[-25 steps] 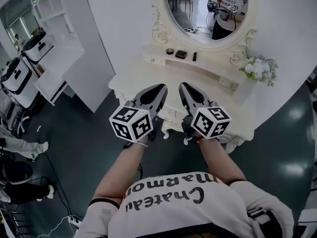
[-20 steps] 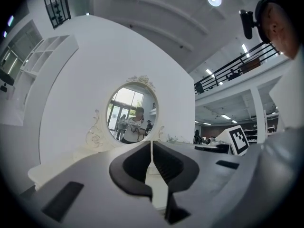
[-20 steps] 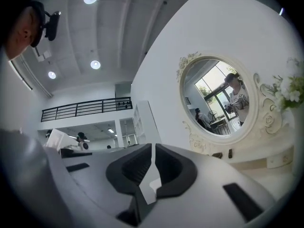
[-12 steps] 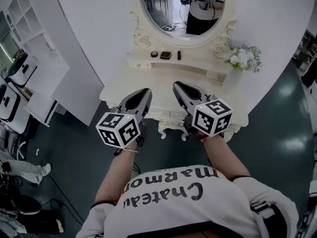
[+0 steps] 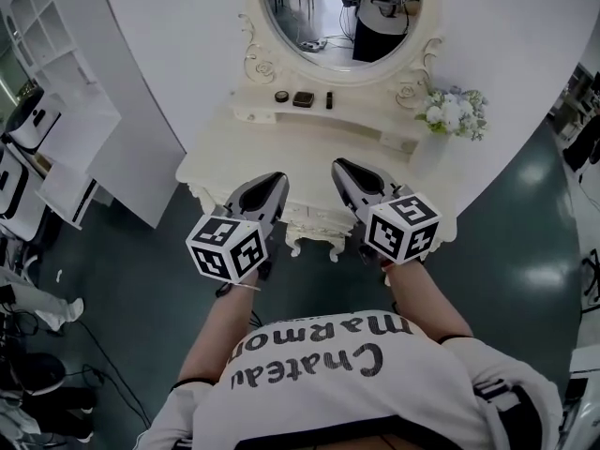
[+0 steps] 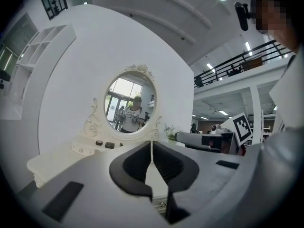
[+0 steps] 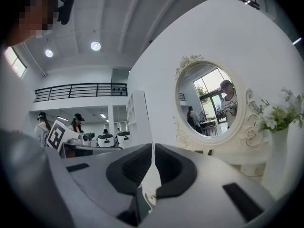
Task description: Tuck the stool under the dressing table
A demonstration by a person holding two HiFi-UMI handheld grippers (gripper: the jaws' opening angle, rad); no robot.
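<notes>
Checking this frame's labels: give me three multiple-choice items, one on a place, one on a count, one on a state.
1. Where on the cream carved dressing table does the white flower bouquet stand?
A. left end
B. right end
C. front middle

2. How many small dark items lie on the shelf below the oval mirror?
A. one
B. three
C. six

3. How do the left tongs and right tongs stand?
A. both shut, empty
B. both wide open
C. left gripping a bottle

Answers: B, the head view shows it right of the mirror; B, three lie in a row; A, each gripper view shows pads together, nothing between.
</notes>
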